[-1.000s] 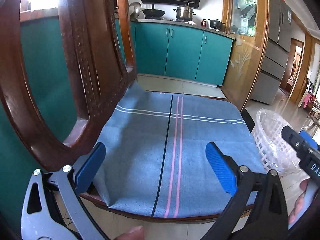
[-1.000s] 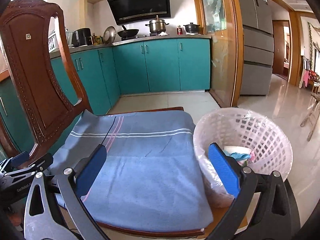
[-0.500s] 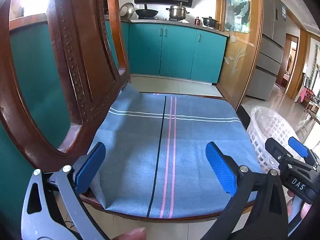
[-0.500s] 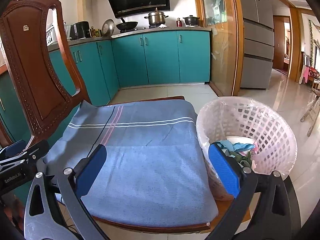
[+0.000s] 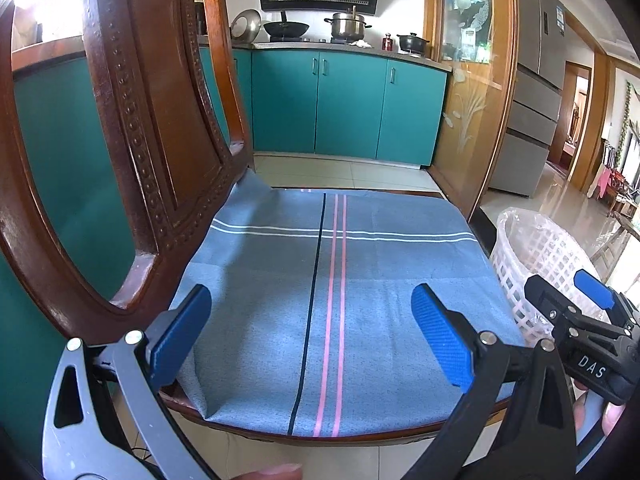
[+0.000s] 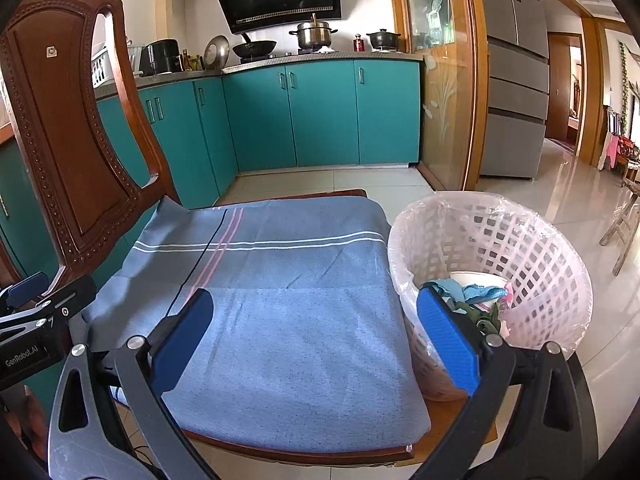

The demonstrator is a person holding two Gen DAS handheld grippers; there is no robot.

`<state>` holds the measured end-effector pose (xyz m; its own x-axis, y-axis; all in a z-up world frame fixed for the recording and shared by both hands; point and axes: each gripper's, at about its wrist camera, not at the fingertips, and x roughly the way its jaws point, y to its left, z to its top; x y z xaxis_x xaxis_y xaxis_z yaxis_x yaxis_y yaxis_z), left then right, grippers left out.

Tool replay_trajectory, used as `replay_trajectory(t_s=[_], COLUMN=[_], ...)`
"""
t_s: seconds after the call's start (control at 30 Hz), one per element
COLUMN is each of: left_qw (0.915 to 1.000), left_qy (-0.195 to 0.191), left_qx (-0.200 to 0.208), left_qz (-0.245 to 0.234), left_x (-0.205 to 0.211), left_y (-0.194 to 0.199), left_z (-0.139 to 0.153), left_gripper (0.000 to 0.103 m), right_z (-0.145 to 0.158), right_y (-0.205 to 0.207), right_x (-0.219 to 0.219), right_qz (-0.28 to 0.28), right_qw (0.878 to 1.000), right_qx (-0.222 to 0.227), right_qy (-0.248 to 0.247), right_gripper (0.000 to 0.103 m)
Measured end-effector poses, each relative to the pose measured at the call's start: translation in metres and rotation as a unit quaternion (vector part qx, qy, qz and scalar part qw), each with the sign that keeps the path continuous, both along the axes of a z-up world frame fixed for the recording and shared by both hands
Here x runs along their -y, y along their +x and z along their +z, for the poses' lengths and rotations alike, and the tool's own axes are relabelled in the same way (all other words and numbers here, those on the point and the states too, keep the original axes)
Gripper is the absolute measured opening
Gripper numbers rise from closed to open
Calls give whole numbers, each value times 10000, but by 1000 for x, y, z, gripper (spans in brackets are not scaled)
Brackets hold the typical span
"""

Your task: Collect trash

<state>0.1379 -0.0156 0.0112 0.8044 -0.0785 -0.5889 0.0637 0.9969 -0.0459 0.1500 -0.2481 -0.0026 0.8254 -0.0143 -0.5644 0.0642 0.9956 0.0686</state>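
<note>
A white lattice trash basket (image 6: 520, 248) lined with clear plastic stands on the floor to the right of a wooden chair. Inside it lie a white cup and crumpled blue and green scraps (image 6: 476, 296). The chair seat carries a blue striped cloth (image 5: 332, 292) with nothing on it. My left gripper (image 5: 308, 328) hovers open over the near edge of the cloth. My right gripper (image 6: 320, 332) is open too, its right finger in front of the basket's near rim. In the left wrist view the basket (image 5: 540, 256) shows at the right, behind the right gripper's body (image 5: 580, 344).
The carved chair back (image 6: 68, 120) rises at the left. Teal kitchen cabinets (image 5: 348, 108) line the far wall, with pots on the counter. A glass door panel (image 6: 440, 80) and a grey fridge (image 6: 516, 80) stand at the right. Tiled floor (image 6: 580, 200) stretches beyond the basket.
Both grippers drew back and rose a little, staying open. The right gripper's body has slid further into the left wrist view. More of the basket's contents show.
</note>
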Motion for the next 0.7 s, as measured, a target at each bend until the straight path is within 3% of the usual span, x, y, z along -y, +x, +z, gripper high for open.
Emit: replay_trajectory(t_s=[0.7], left_qw=[10000], left_qy=[1], left_qx=[-8], left_qz=[-32], left_x=[1], left_y=[-1], left_z=[0], left_gripper=[100], right_z=[-4], right_y=[-1], right_x=[0], right_qz=[42], right_qw=[10000], right_qx=[-25], right_qy=[-13], right_gripper=[99])
